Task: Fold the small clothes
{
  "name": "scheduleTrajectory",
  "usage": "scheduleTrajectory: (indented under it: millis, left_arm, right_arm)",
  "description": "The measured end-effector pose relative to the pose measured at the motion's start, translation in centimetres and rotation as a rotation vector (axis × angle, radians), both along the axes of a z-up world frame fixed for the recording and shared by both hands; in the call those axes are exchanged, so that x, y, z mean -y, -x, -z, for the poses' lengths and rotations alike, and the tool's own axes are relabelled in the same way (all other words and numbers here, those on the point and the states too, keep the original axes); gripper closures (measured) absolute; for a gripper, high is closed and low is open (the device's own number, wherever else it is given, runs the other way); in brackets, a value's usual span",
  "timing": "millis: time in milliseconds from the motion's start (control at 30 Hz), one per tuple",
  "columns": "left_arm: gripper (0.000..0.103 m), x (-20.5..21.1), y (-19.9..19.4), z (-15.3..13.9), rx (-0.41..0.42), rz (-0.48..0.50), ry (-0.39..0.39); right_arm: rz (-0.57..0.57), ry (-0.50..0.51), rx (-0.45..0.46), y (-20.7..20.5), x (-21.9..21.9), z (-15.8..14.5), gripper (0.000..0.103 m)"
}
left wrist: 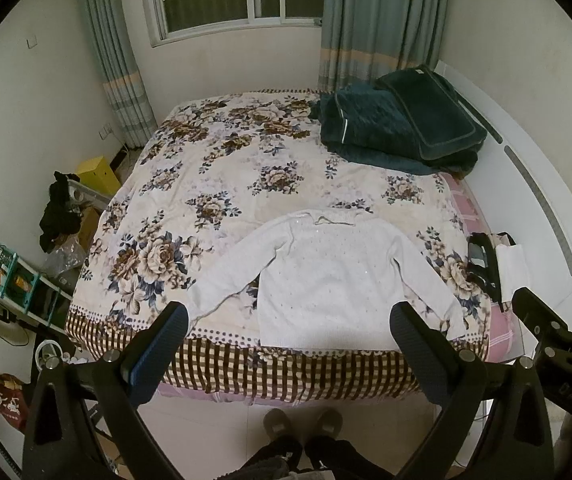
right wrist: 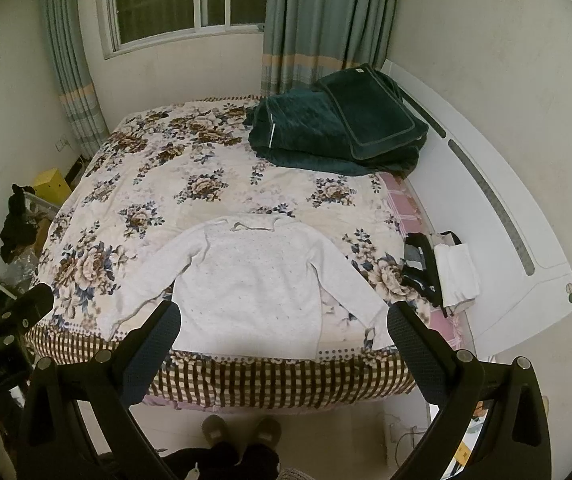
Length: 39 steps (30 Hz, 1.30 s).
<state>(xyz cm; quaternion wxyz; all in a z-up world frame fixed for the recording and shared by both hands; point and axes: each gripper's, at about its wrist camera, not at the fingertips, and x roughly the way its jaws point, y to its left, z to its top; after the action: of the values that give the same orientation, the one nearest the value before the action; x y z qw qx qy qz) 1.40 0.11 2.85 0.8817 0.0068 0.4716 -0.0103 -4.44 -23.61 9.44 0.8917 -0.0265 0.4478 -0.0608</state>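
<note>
A: Where's the garment relative to the grippers?

B: White knit long-sleeved sweater [left wrist: 326, 280] lies flat on the floral-print bed cover [left wrist: 213, 168], hem at the near edge above the brown checked border, collar away from the camera, both sleeves spread outward and down. Left hand-held gripper [left wrist: 289, 350] hangs above the near edge, fingers spread wide, nothing between them; the sweater's lower body shows in the gap. No contact.

A: Right one?

B: Same. Right hand-held gripper [right wrist: 283, 344] wide open, empty, above the hem, clear of the sweater [right wrist: 249, 284].

A: View differences?

B: Left wrist view shows part of the right gripper's black frame at the right margin, plus a teal shelf rack [left wrist: 13, 280] on the floor by the left wall. Right wrist view shows the left gripper's frame at the left margin and more of the white headboard [right wrist: 506, 208], also the folded white cloth with dark straps [right wrist: 456, 272] on the bed's right edge. Both show the folded dark green blanket [right wrist: 334, 128] at the far right corner and grey slippers [left wrist: 302, 424] on the floor.
</note>
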Motion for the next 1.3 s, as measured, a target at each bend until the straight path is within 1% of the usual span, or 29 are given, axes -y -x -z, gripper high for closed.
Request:
scheduleTrajectory:
  millis: [67, 200, 267, 367, 1300]
  left_arm:
    - [0.0, 0.0, 0.3, 0.3, 0.003, 0.001, 0.001]
    - [0.0, 0.2, 0.0, -0.1, 0.009, -0.002, 0.001]
    - [0.0, 0.3, -0.2, -0.5, 0.014, -0.002, 0.001]
    - [0.0, 0.3, -0.4, -0.9, 0.022, -0.002, 0.002]
    - [0.0, 0.1, -0.2, -0.7, 0.045, -0.002, 0.007]
  right_arm:
    - [-0.001, -0.001, 0.0, 0.0, 0.0, 0.0, 0.0]
    - [0.001, -0.001, 0.002, 0.1, 0.0, 0.0, 0.0]
    - [-0.002, 0.001, 0.003, -0.2, -0.9, -1.1, 0.0]
    - [-0.002, 0.001, 0.005, -0.1, -1.1, -1.3, 0.0]
    - [-0.003, -0.003, 0.012, 0.2, -1.2, -1.4, 0.0]
